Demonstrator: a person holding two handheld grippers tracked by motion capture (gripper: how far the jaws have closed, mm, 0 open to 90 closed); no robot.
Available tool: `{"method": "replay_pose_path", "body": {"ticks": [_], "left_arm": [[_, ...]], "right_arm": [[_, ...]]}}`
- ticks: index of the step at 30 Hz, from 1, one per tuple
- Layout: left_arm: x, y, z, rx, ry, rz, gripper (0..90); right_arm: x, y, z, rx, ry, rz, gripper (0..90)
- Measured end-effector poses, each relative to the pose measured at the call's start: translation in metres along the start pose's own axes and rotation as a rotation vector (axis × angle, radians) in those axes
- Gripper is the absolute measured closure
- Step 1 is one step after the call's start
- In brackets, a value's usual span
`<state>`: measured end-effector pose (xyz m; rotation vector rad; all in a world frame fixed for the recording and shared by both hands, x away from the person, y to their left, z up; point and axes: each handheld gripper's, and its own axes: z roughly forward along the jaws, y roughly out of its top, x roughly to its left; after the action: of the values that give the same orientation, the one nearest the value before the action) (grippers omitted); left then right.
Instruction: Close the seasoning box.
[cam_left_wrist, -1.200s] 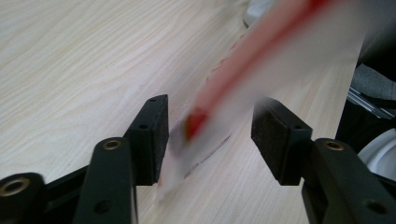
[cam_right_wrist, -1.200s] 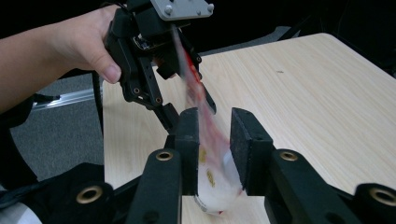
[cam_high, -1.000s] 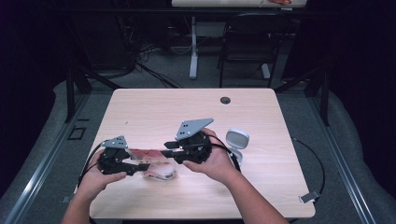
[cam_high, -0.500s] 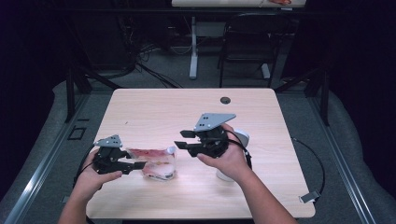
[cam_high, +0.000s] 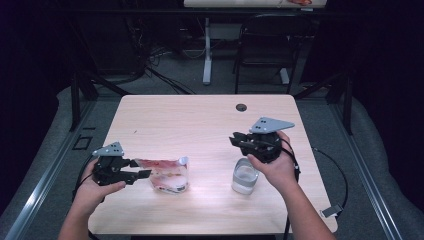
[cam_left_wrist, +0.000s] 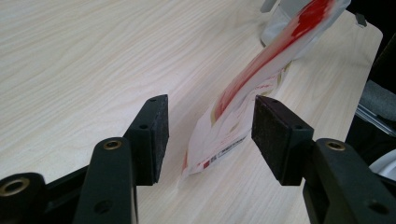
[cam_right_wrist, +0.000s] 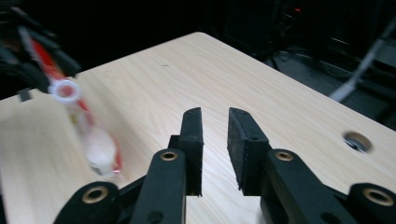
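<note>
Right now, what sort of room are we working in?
Probably a lab or recording workspace: a lone wooden table on grey carpet, loose cables on the floor behind it, and a dark chair under another desk.

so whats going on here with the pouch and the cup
A person works at a wooden table with a claw in each hand. The left claw sits at the end of a red and white spouted pouch; its jaws flank the pouch edge without pressing on it. The right claw holds nothing, its jaws having just been closing on air, and hovers above a clear cup on the table.
</note>
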<state>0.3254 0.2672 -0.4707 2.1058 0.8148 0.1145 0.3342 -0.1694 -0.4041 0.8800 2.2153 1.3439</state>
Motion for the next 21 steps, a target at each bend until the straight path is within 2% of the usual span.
{"method": "replay_pose_path", "body": {"ticks": [5, 9, 13, 21], "left_arm": [[0.002, -0.001, 0.0, -0.002, 0.006, -0.006, 45.7], [0.001, 0.0, 0.001, 0.006, 0.005, -0.003, 45.7], [0.002, 0.0, 0.002, -0.004, 0.007, -0.003, 44.7], [0.001, -0.001, 0.004, -0.002, 0.007, -0.002, 44.3]], "right_arm": [[-0.023, -0.015, -0.013, -0.004, -0.06, 0.081, 84.9], [-0.034, -0.023, -0.02, 0.003, -0.086, 0.114, 90.0], [-0.041, -0.028, -0.025, 0.014, -0.118, 0.138, 90.0], [-0.052, -0.039, -0.024, 0.014, -0.177, 0.189, 90.0]]}}
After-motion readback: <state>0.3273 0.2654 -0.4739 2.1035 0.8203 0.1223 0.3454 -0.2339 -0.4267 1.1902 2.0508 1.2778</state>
